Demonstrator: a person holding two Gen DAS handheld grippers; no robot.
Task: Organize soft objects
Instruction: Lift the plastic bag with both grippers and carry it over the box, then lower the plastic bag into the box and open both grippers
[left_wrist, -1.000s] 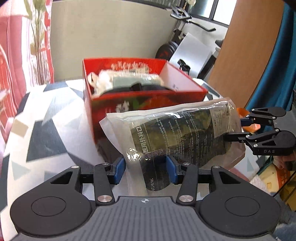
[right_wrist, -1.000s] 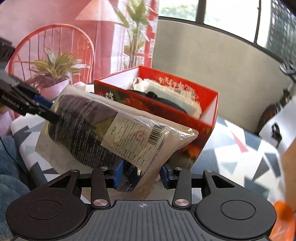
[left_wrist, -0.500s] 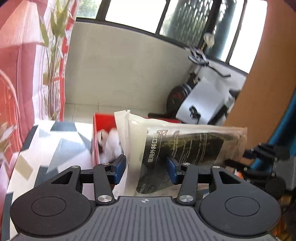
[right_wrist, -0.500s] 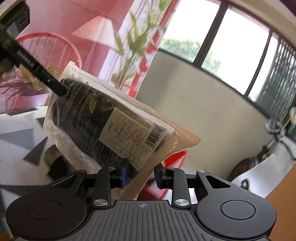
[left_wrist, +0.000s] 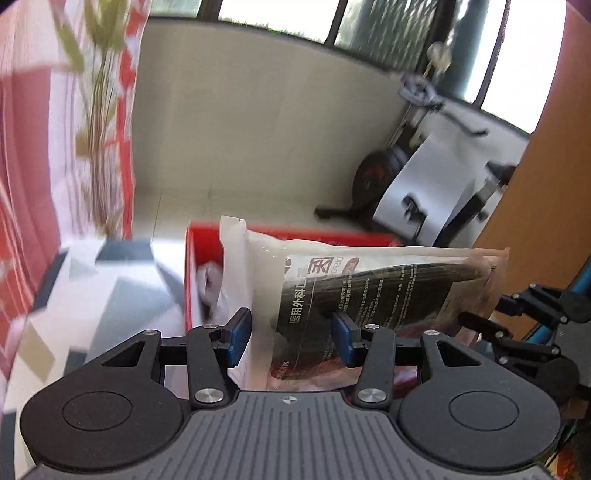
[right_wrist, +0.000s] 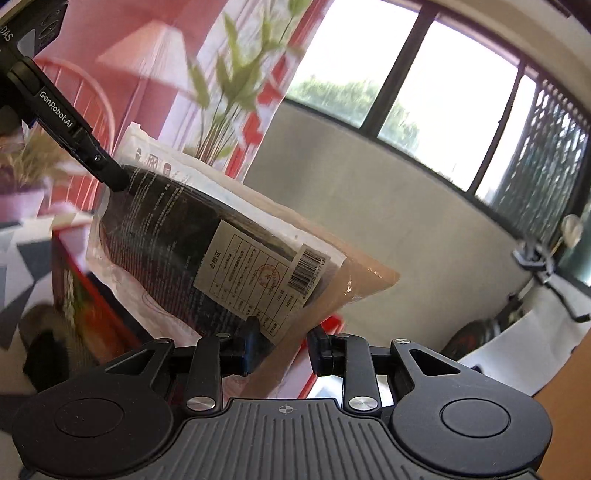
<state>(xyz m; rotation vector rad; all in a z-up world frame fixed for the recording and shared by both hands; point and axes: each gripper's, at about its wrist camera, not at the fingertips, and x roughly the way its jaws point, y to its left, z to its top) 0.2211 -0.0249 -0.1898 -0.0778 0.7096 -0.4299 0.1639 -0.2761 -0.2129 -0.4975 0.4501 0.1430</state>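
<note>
A clear plastic pack of black surgical masks (left_wrist: 369, 291) hangs in the air between both grippers, above the open red box (left_wrist: 201, 240). My left gripper (left_wrist: 291, 332) holds one end of the pack between its blue pads. My right gripper (right_wrist: 279, 345) holds the other end, by the white label (right_wrist: 258, 280). The right gripper shows in the left wrist view (left_wrist: 517, 325), and the left gripper's finger (right_wrist: 74, 136) shows in the right wrist view. The box (right_wrist: 88, 295) holds pale soft items, mostly hidden behind the pack.
The box stands on a table with a grey, white and tan geometric cloth (left_wrist: 92, 295). A dark object (right_wrist: 44, 362) lies on the table by the box. An exercise bike (left_wrist: 417, 188) and a low wall stand beyond. A potted plant (right_wrist: 22, 184) stands at the left.
Both grippers have lifted the mask pack from in front of the box up above its rim and towards it. Both views have tilted upward.
</note>
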